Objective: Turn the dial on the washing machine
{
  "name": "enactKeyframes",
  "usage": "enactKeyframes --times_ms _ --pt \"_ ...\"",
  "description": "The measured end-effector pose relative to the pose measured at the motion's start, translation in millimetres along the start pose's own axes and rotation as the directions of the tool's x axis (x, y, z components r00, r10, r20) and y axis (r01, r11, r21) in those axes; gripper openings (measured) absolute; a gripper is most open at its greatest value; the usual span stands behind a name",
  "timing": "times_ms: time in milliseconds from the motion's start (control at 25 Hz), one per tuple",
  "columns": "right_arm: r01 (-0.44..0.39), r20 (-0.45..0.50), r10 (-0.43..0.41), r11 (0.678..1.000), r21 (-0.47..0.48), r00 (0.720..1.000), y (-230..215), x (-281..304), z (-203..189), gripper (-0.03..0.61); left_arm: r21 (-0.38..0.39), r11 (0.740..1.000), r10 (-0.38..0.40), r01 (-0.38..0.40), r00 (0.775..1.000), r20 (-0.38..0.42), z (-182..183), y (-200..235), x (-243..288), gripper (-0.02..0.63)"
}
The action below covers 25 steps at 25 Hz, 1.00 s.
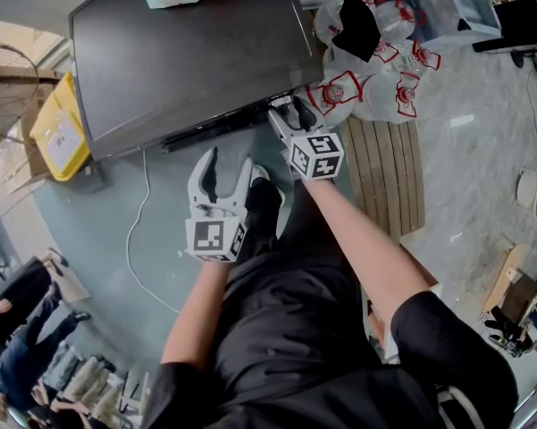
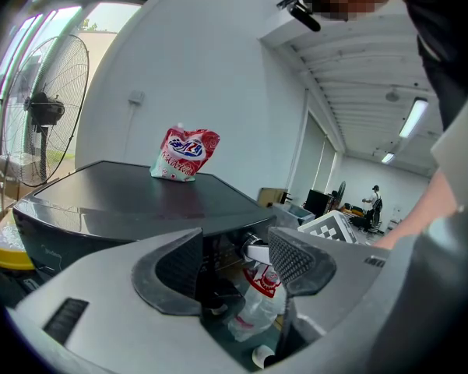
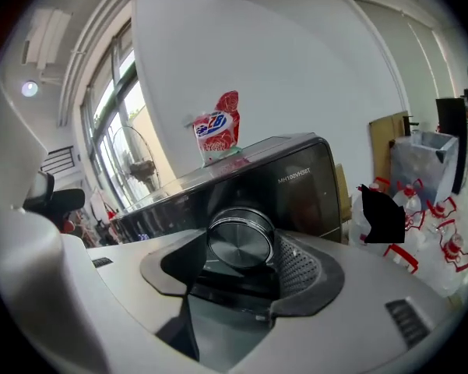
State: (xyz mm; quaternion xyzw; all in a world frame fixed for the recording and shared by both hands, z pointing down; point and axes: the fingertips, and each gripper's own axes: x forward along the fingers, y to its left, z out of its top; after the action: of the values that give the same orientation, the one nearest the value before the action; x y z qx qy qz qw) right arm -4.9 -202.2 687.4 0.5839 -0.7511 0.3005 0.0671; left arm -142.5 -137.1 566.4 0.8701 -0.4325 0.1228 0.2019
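Right gripper: I am holding my right gripper (image 3: 241,257) up to the front panel of the dark grey washing machine (image 1: 188,52), at the panel's right end.
Right fingers: they are clamping the round brushed-metal dial (image 3: 240,238), one pad on each side of its rim.
Dial: it is sitting on the glossy black panel near the machine's right corner, with its flat face turned toward me.
Left gripper: I am holding my left gripper (image 2: 234,263) nearer to me and left of the right one, clear of the machine.
Left fingers: they are standing apart with nothing between them.
Machine top: a red-and-white pouch (image 2: 185,153) is standing at the far edge.
Right of machine: white plastic bags with red print (image 1: 366,88) are lying piled just beside it, and a wooden slatted pallet (image 1: 389,172) is lying nearer.
Left of machine: a yellow container (image 1: 58,128) is sitting beside it.
Floor: a thin white cable (image 1: 138,231) is trailing down from the machine's near side.
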Motion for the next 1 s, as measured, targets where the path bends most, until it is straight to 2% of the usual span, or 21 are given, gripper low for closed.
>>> enactKeyframes --times_ms 200,440,640,880,920,1000 --pt "-0.014 0.005 0.014 1.000 0.000 1.000 -1.4 1.3 -2.1 0.255 0.000 1.000 -0.011 0.011 1.000 0.008 -4.7 -2.5 2.7 0.241" --pt "-0.003 -0.010 0.002 0.997 -0.072 1.000 1.4 -1.4 3.2 0.255 0.002 1.000 -0.016 0.016 1.000 0.013 -1.4 -1.1 4.9 0.241" --pt "0.011 -0.030 -0.013 0.997 -0.078 0.999 1.0 -31.7 8.7 0.255 0.006 1.000 -0.016 0.015 0.999 0.032 8.2 0.3 2.3 0.241" --pt "0.019 -0.039 -0.023 0.995 -0.099 0.999 -2.3 -90.0 47.2 0.253 -0.002 0.998 -0.059 0.059 0.996 0.065 33.8 -14.0 -9.0 0.214" --pt "0.018 -0.044 -0.022 0.995 -0.101 0.999 -4.0 -98.3 56.7 0.244 -0.006 0.998 -0.058 0.059 0.996 0.074 40.1 -14.8 -11.4 0.199" --pt "0.027 -0.038 -0.031 0.994 -0.107 0.999 -10.0 -115.3 79.9 0.179 -0.018 0.999 -0.050 0.052 0.994 0.101 56.0 -17.3 -17.2 0.175"
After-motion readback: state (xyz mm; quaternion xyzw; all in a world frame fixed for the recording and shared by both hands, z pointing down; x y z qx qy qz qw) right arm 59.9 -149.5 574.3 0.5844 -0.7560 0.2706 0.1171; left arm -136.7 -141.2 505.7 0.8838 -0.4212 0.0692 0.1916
